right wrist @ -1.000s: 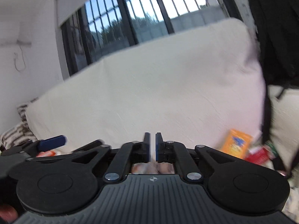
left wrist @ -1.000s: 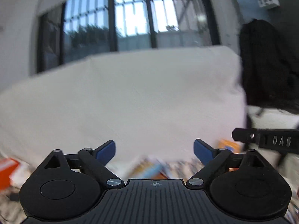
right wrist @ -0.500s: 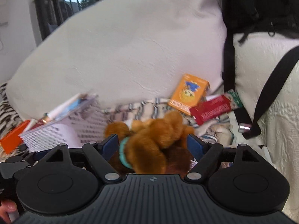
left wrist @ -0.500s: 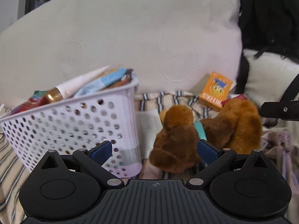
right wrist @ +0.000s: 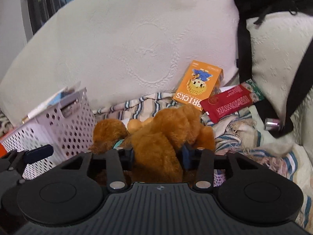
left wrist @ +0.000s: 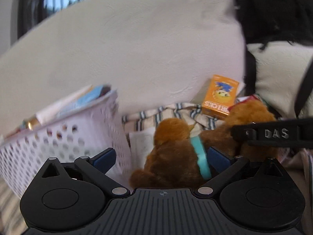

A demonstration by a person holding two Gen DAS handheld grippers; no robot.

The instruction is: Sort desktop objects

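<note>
A brown plush dog (left wrist: pixel 172 152) with a teal collar lies on a striped cloth, seen in the right wrist view (right wrist: pixel 160 137) too. My right gripper (right wrist: pixel 158 154) is shut on the plush dog's body, its blue pads pressed into the fur. My left gripper (left wrist: pixel 160 158) is open around the plush's head end, not squeezing it. A white perforated basket (left wrist: pixel 64 137) holding papers and packets stands left of the plush; it shows in the right wrist view (right wrist: pixel 54 125). An orange BRICKS box (right wrist: pixel 197 84) and a red packet (right wrist: pixel 230 101) lie behind the plush.
A large white cushion (right wrist: pixel 137 35) backs the scene. A black backpack with straps (right wrist: pixel 244 45) hangs at the right over a cream cushion (right wrist: pixel 279 62). A small silver cylinder (right wrist: pixel 272 124) lies on the cloth at right. An orange item (right wrist: pixel 3 146) sits left of the basket.
Both grippers dropped from facing the cushion and window toward the plush. The right gripper opened, then closed on the plush. The left gripper stayed open and moved closer.
</note>
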